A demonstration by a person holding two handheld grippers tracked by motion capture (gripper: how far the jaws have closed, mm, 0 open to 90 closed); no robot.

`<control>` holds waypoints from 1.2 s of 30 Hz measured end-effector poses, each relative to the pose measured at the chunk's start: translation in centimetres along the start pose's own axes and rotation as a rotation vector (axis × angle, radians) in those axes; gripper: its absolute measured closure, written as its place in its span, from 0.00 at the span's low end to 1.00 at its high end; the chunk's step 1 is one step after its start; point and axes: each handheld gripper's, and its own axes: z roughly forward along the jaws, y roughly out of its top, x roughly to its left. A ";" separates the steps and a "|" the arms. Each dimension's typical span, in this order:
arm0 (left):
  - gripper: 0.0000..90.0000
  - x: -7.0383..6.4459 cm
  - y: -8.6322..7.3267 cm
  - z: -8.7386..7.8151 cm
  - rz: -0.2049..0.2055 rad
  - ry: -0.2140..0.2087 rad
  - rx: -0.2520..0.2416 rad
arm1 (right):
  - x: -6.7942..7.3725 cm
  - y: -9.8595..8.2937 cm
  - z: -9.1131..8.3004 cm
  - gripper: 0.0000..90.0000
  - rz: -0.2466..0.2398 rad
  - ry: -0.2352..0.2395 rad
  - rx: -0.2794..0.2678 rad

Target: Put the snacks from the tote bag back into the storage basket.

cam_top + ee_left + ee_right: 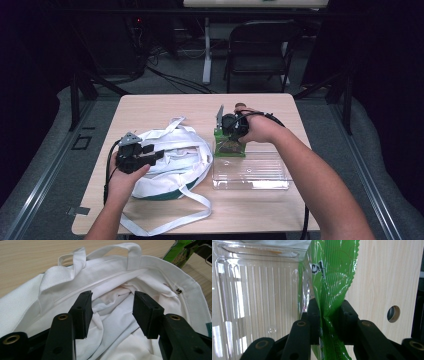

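A white cloth tote bag [172, 160] with long straps lies open on the left half of the wooden table. My left gripper [150, 152] hovers at its mouth, open, its jaws spread over the bag's crumpled white lining [112, 305]. A green plastic snack packet [229, 145] hangs at the near-left corner of a clear plastic tray [252, 172]. My right gripper [231, 131] is shut on the packet [332, 277], pinching its crinkled film between both jaws above the tray [257, 290].
The wooden table [150, 107] has bare surface behind the bag and tray. One bag strap [165, 220] trails toward the front edge. A round hole [393, 313] pierces the tabletop beside the packet. A dark folding chair [260, 50] stands beyond the table.
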 end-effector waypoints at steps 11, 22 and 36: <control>0.56 0.1 0.0 0.0 -0.007 0.002 -0.005 | -0.3 -0.3 0.1 0.69 0.025 -0.027 -0.015; 0.56 0.1 0.0 0.0 -0.007 0.004 -0.009 | -0.5 -0.4 -0.1 0.54 0.046 -0.048 -0.031; 0.56 0.2 0.1 -0.1 -0.011 0.007 -0.013 | -0.5 -0.6 -0.8 0.49 0.061 -0.062 -0.058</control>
